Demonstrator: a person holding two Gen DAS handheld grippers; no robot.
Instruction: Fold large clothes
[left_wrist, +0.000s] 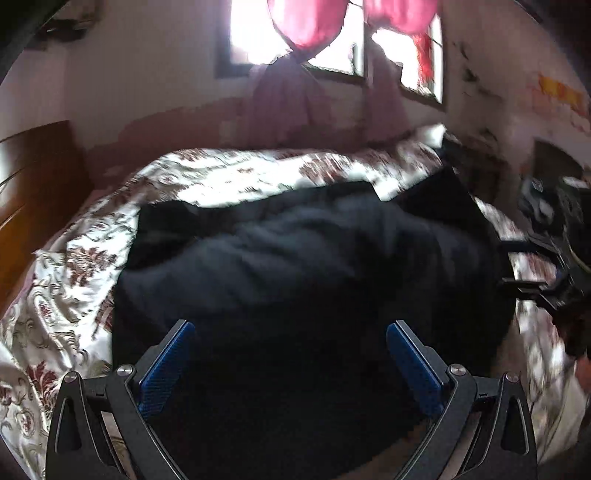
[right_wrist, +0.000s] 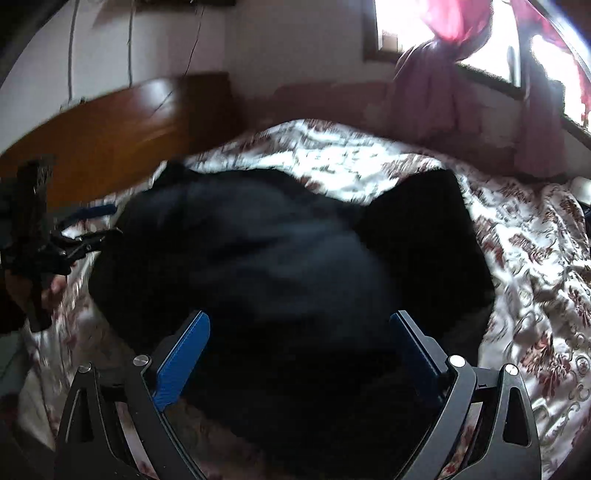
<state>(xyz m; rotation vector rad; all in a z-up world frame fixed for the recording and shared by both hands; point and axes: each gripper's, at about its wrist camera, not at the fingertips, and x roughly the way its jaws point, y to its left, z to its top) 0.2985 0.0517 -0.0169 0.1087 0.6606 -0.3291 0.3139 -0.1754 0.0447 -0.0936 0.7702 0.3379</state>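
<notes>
garment: big dark piece of clothing (left_wrist: 303, 266) lying bunched on the floral bedspread (left_wrist: 74, 280), pretty much dead center of the bed. Can't tell if it's a jacket or trousers, too dark and blurry.

where it sits vs the jaws: straight ahead and under both grippers. In each wrist view the near edge of the cloth runs right between the fingers, so neither one has to swing sideways, just go down and forward.

long axis: looks to me like it runs left-right across the bed, with a darker flap (right_wrist: 417, 221) sticking out at the far right end. Not 100% sure, the folds are mush.

left gripper (left_wrist: 290, 354): jaws spread wide, nothing pinched, blue pads (left_wrist: 166, 369) hanging over the near left part of the cloth. Touching or just above, can't tell.

right gripper (right_wrist: 299, 350): same deal, wide open and empty, over the near right part.

who's nearer: honestly about even. The left one shows up at the left edge of the right view, beside the garment's left end, by the wooden headboard (right_wrist: 122, 122), so each side has its own end covered.

next move (my guess): both close on the near edge, carry it toward the far side by the window (left_wrist: 332, 44).

risk: thick bunched fabric, easy to grab only the top layer.
</notes>
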